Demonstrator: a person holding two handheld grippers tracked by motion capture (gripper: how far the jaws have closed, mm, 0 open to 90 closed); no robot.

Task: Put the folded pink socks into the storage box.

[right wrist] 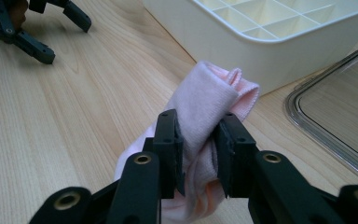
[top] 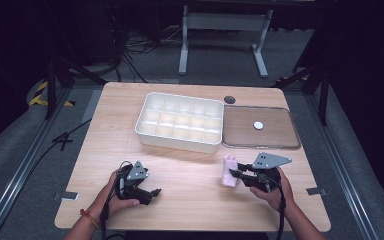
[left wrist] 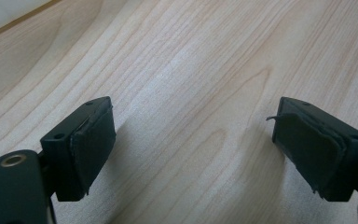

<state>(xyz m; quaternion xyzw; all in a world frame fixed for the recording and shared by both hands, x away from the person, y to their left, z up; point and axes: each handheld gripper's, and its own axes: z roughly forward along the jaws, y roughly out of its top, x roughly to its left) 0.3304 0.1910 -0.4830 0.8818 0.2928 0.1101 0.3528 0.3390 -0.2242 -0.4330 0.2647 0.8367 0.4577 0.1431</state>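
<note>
Two grippers: both low over the wooden table [top: 190, 200], near edge, well apart from each other.
Right gripper [right wrist: 198, 154]: jaws clamped on a rolled pink cloth [right wrist: 205, 100], pads pressing both sides of the roll.
Same gripper from above [top: 236, 174]: right of centre, pointing left, hand behind it.
Pink cloth from above [top: 228, 171]: near right part of table, lying on the wood, just near of the white tray.
Cloth shape: soft roll, open folded end facing far, lower end bulging below the pads.
Left gripper [left wrist: 193, 149]: jaws spread wide, nothing between, bare wood under them.
Same gripper from above [top: 152, 193]: near left, pointing right, held in a hand with a red wristband.
White tray [top: 145, 131]: many small compartments, far centre of table.
Clear lid [top: 290, 142]: flat, right of the tray, touching or just beside it; can't tell which.
White disc [top: 258, 125]: on the lid, middle.
Dark round hole [top: 229, 99]: in tabletop, far of the lid.
</note>
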